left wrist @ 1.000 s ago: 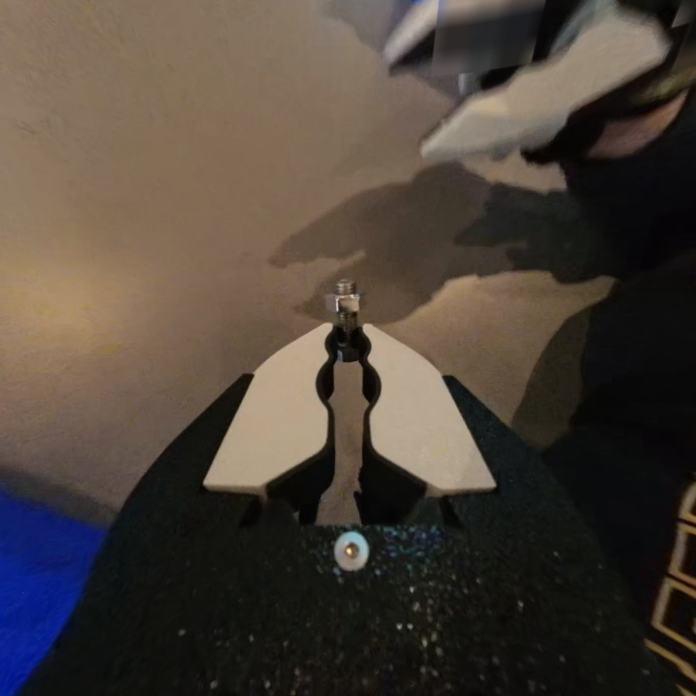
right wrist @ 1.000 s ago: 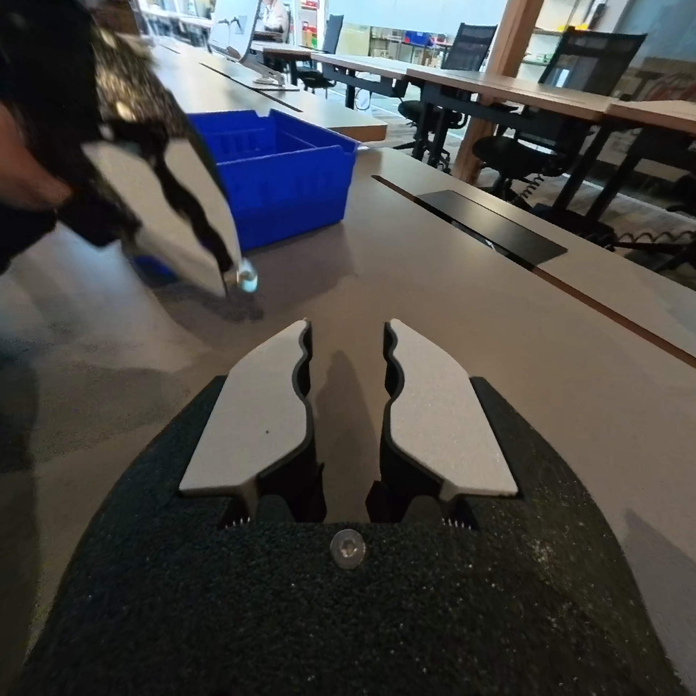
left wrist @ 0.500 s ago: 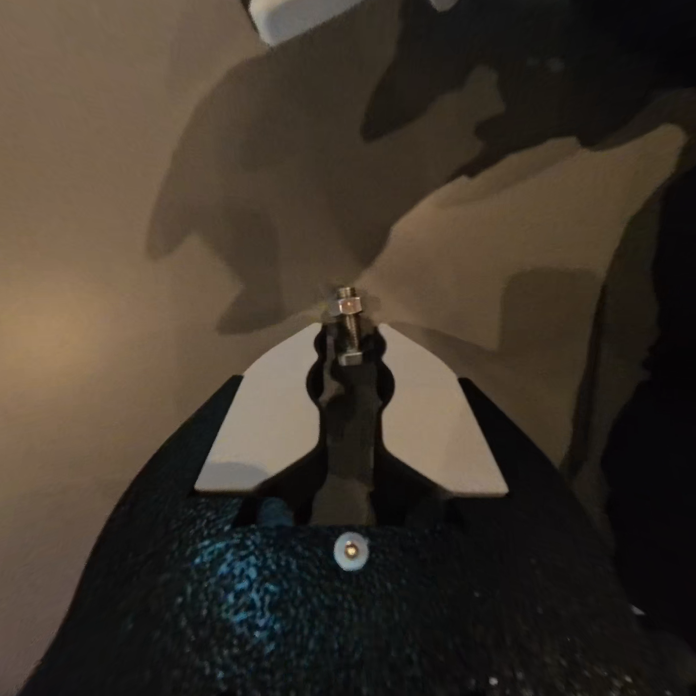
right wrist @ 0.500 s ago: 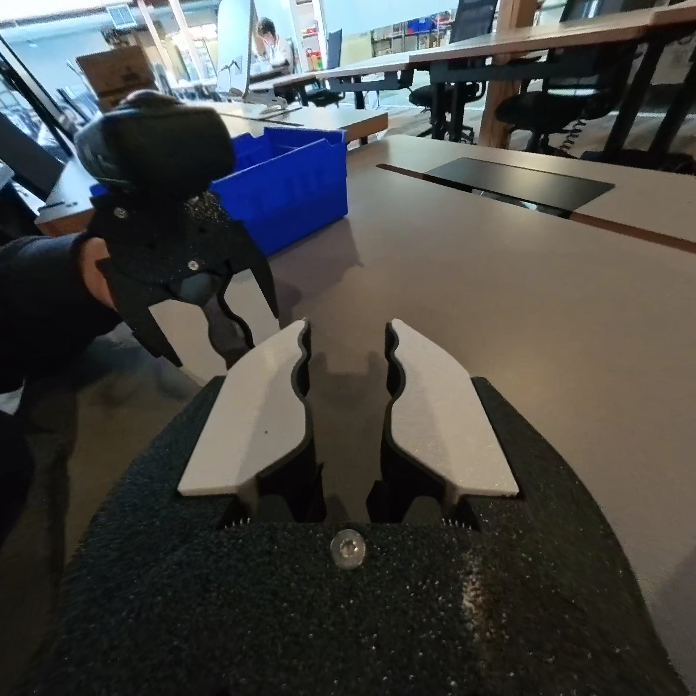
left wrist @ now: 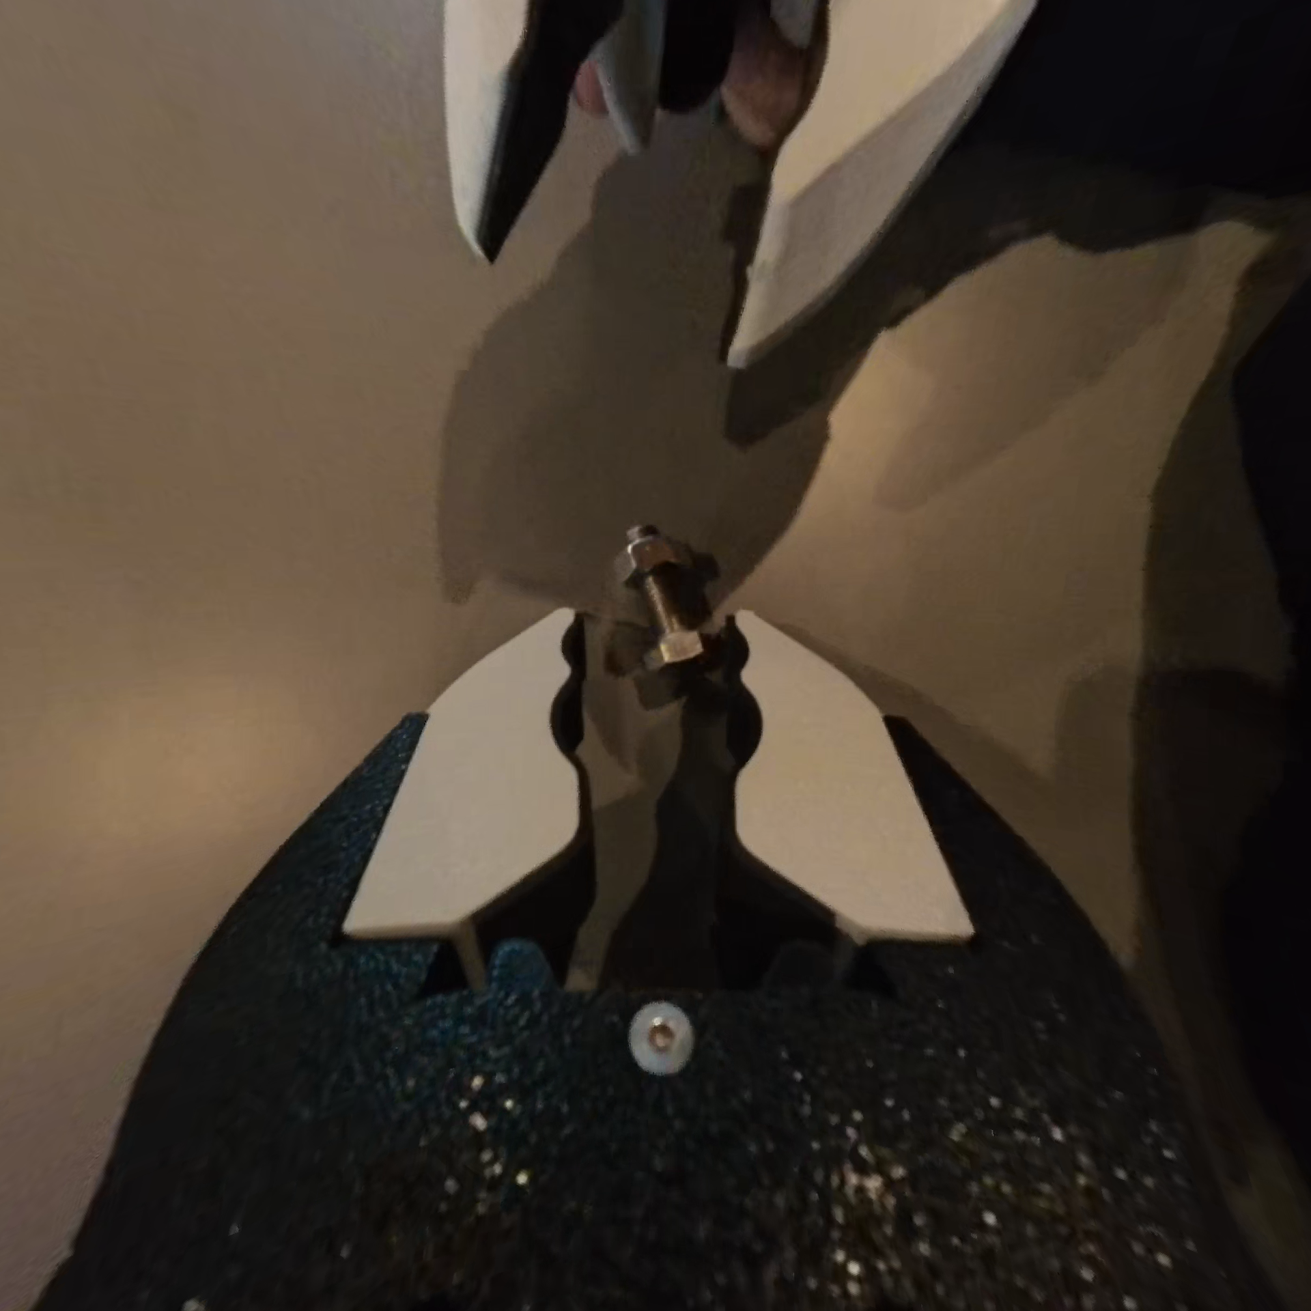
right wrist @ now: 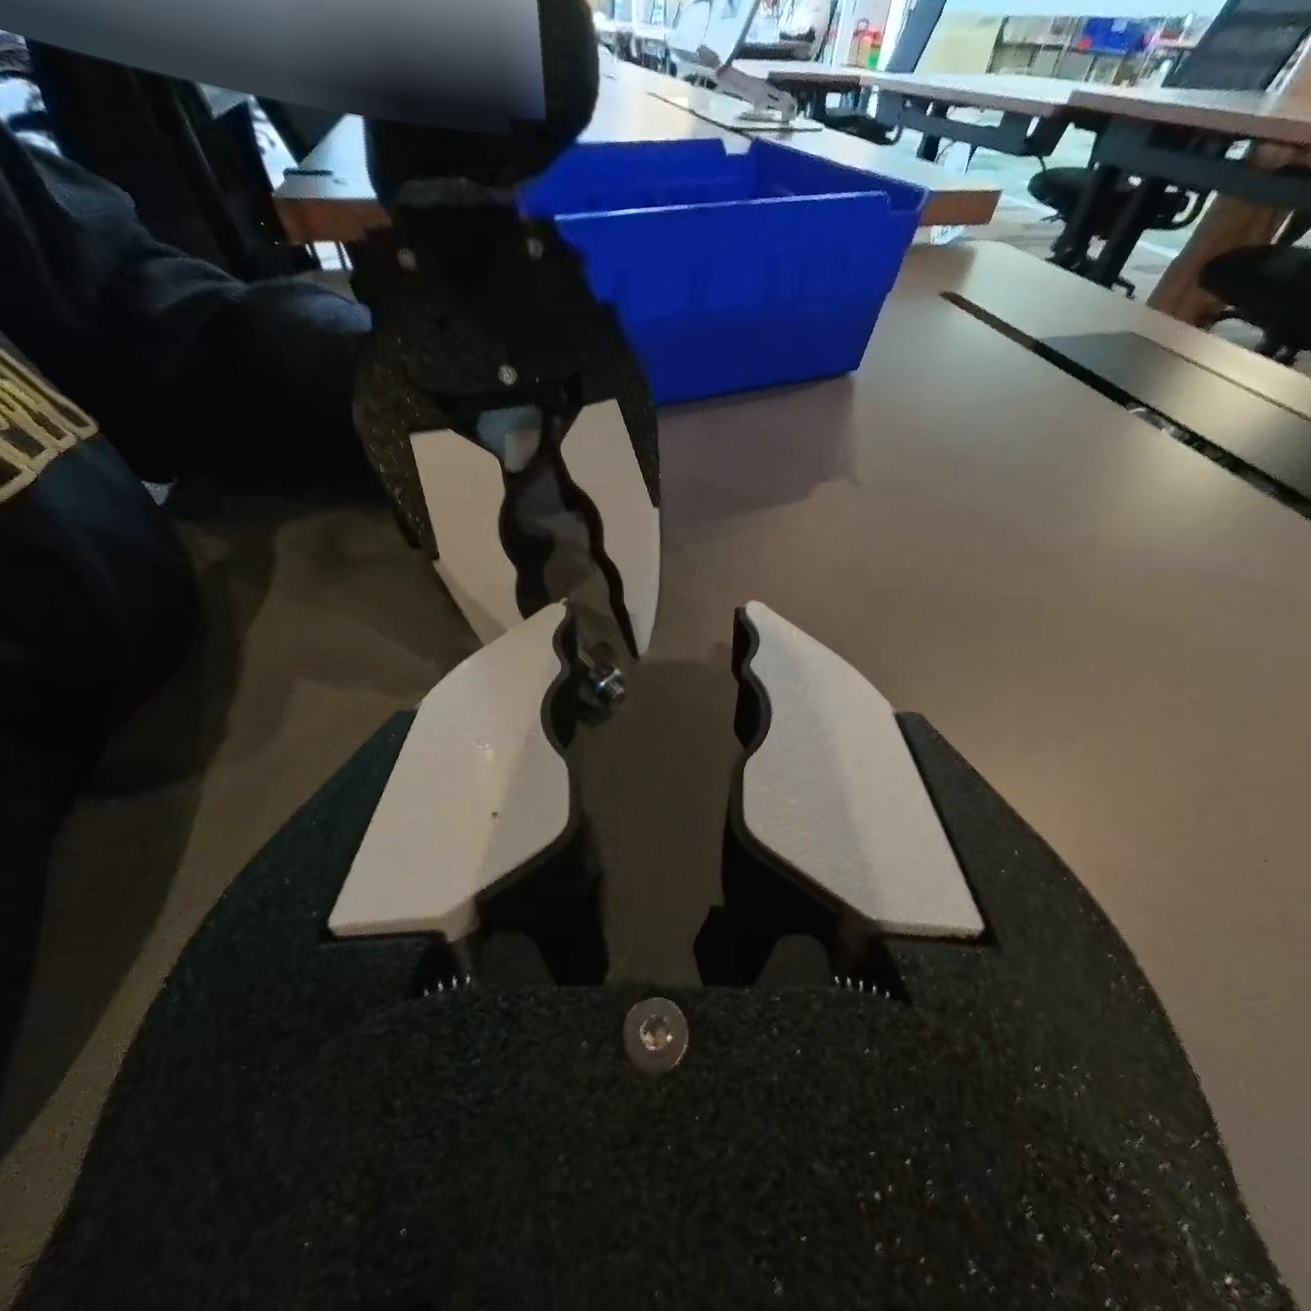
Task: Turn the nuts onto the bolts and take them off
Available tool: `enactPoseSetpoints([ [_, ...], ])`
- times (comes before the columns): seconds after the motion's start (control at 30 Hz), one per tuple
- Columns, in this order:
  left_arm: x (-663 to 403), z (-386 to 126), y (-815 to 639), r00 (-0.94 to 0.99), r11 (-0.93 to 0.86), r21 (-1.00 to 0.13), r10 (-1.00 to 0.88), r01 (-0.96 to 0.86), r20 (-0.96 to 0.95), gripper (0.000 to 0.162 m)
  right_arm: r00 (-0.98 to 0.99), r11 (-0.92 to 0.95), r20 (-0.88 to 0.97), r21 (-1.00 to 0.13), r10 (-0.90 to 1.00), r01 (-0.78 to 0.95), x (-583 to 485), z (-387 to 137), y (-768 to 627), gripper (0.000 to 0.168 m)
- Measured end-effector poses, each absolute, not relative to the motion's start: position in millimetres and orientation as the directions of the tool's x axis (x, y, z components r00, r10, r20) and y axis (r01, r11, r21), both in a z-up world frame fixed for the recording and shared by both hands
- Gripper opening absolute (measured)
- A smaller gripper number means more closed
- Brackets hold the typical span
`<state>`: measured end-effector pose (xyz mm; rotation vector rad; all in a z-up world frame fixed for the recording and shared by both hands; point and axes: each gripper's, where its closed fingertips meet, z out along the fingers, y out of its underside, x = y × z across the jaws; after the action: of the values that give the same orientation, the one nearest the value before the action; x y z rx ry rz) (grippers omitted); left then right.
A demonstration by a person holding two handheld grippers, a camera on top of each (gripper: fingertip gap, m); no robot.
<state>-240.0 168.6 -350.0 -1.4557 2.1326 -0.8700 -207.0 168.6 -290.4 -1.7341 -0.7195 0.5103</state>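
Left gripper (left wrist: 653, 624) clenched on the bolt (left wrist: 663, 603) at its head end; shank ran forward and slightly left, nut (left wrist: 642, 560) near the far tip. Right gripper (right wrist: 649, 617) released, facing it, the nut (right wrist: 603, 684) just inside its left finger (right wrist: 482, 766). Right was nearer the nut. All held above the table (right wrist: 993, 567).

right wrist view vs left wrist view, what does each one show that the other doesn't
Only the right wrist view shows the blue bin and the desks and chairs behind it, plus the left gripper's black body from outside.

Only the left wrist view shows the whole bolt, its head pinched at the tips of the left gripper, with the nut near the far end.

Both show the right gripper open, the bolt's nut end close to it, and the tan table.
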Motion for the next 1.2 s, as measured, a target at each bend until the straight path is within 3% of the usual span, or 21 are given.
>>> enactPoseSetpoints([
  [0.03, -237.7, -349.6, 166.8, -0.365, 0.249, -0.715, -0.931, -0.653, 0.010, 0.037, 0.718, -0.168, 0.029, -0.965, 0.695, 0.201, -208.4, -288.5, 168.0, 0.042],
  [0.27, -239.8, -347.8, 164.9, -0.371, 0.247, -0.747, -0.928, -0.617, -0.001, 0.038, 0.720, -0.148, 0.044, -0.968, 0.693, 0.202, -210.2, -286.4, 165.9, 0.042],
  [0.43, -245.9, -346.1, 162.0, -0.379, 0.283, -0.750, -0.924, -0.599, -0.046, 0.019, 0.738, -0.134, 0.024, -0.979, 0.674, 0.154, -205.3, -279.8, 165.9, 0.042],
  [0.63, -246.2, -344.8, 161.0, -0.380, 0.281, -0.750, -0.924, -0.599, -0.043, 0.018, 0.736, -0.161, -0.002, -0.976, 0.677, 0.146, -205.6, -280.6, 165.6, 0.046],
  [0.73, -246.5, -343.4, 158.4, -0.404, 0.318, -0.752, -0.912, -0.578, -0.075, 0.017, 0.617, -0.241, -0.089, -0.956, 0.782, 0.166, -223.1, -288.8, 146.5, 0.030],
  [0.87, -247.3, -341.5, 148.1, -0.485, 0.448, -0.745, -0.853, -0.494, -0.191, 0.017, 0.545, -0.357, -0.211, -0.917, 0.812, 0.176, -231.9, -298.2, 137.5, 0.041],
  [1.2, -248.5, -324.4, 131.8, -0.562, 0.504, -0.799, -0.784, -0.327, -0.264, 0.017, 0.561, -0.387, -0.159, -0.866, 0.813, 0.316, -242.5, -316.1, 132.3, 0.047],
])
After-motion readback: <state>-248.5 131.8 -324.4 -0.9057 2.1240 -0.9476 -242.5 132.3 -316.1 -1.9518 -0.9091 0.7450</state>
